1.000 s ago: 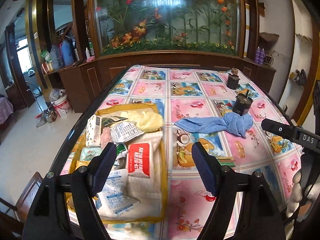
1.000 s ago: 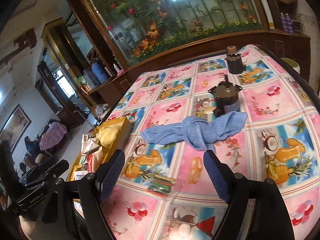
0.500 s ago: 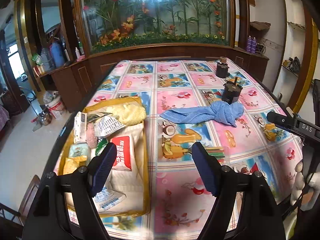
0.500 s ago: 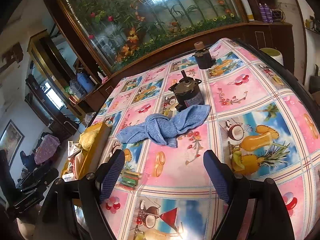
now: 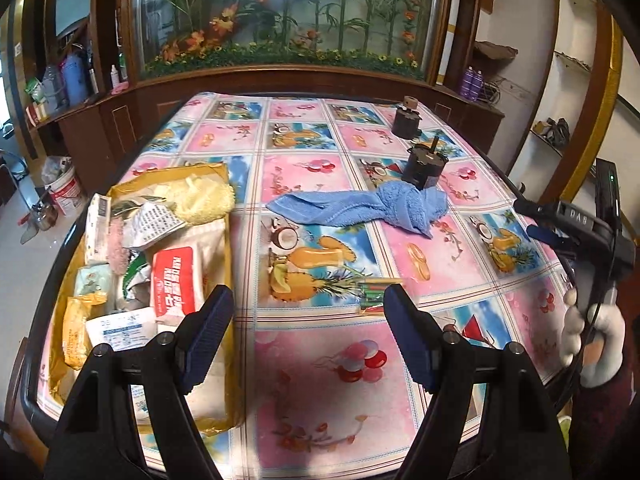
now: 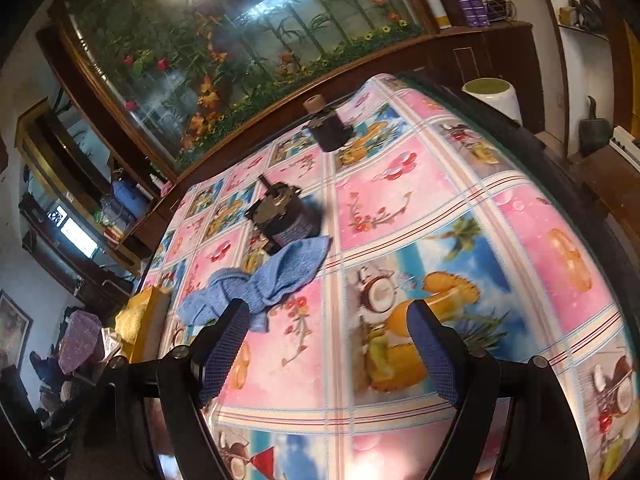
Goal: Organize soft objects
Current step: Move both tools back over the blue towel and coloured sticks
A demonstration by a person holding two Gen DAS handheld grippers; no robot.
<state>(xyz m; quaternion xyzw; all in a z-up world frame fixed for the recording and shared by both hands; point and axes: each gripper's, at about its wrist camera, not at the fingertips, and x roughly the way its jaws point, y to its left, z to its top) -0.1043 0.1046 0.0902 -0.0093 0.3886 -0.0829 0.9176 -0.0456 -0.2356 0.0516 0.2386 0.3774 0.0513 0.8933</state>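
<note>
— What changed?
— Both grippers, left (image 5: 306, 334) and right (image 6: 328, 354), pulled back, jaws apart, empty.
— And the knotted blue terry towel (image 5: 360, 210)?
— Untouched on the fruit-print tablecloth (image 5: 320, 380), touching a black motor (image 5: 423, 166), outside the yellow tray (image 5: 228, 256).

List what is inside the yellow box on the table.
The yellow box holds a fluffy yellow cloth, a white pack with a red label, a pink puff and several paper packets. Anything beneath this pile is covered.
</note>
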